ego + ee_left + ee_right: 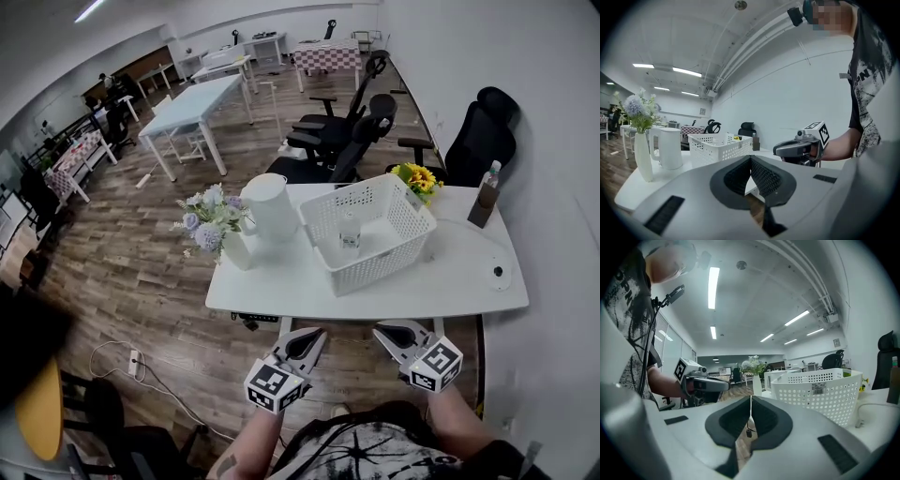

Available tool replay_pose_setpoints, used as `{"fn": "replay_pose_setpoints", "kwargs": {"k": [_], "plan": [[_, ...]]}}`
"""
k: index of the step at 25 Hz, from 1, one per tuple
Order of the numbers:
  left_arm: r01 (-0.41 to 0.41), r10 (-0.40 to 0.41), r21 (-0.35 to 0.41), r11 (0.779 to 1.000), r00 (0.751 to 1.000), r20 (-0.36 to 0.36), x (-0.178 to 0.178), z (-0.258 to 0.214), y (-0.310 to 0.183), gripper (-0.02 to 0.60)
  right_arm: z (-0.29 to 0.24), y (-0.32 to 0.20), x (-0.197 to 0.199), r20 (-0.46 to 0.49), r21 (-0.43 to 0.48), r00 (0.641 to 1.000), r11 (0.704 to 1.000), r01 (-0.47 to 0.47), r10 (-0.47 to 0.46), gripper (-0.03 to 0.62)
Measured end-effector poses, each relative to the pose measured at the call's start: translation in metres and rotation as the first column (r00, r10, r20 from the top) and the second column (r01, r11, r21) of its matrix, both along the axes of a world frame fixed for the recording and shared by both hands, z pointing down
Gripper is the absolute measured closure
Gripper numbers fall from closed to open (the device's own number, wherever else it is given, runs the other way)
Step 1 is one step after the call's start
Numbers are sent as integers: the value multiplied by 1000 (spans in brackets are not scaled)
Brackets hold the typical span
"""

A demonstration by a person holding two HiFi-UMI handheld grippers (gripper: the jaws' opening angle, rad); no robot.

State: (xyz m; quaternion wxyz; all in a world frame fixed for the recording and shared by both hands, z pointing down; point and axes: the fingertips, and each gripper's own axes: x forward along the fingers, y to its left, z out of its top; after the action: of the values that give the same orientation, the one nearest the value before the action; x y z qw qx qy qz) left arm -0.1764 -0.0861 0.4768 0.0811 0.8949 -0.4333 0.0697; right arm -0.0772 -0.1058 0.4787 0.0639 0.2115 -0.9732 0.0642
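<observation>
Both grippers hang in the air just short of the near edge of a white table (281, 291), and neither touches anything. My left gripper (317, 336) is shut, jaws pressed together with nothing between them; from its own camera its tips (751, 159) point towards the table. My right gripper (381, 331) is also shut and holds nothing, its tips (750, 397) aimed at the basket's side. A white perforated basket (370, 230) stands mid-table with a small clear bottle (350, 232) inside. Each gripper shows in the other's view, level beside it.
A white jug (270, 206) and a vase of pale flowers (214, 225) stand on the table's left. Yellow flowers (419, 178), a brown bottle (486, 197) and a white cable (469, 230) lie to the right. Black office chairs (347, 131) stand behind the table, and a wall runs along the right.
</observation>
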Motion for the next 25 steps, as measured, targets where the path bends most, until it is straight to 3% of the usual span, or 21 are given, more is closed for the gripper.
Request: {"fn": "replay_pose_setpoints", "kwargs": {"k": [13, 25], "plan": [[19, -18, 9, 1000, 1000, -16, -5, -8, -40, 572, -20, -46, 3, 3, 15, 1000, 1000, -17, 17, 571], [136, -135, 19, 991, 991, -9, -21, -14, -122, 572, -48, -138, -5, -8, 66, 994, 991, 112, -112, 571]]}}
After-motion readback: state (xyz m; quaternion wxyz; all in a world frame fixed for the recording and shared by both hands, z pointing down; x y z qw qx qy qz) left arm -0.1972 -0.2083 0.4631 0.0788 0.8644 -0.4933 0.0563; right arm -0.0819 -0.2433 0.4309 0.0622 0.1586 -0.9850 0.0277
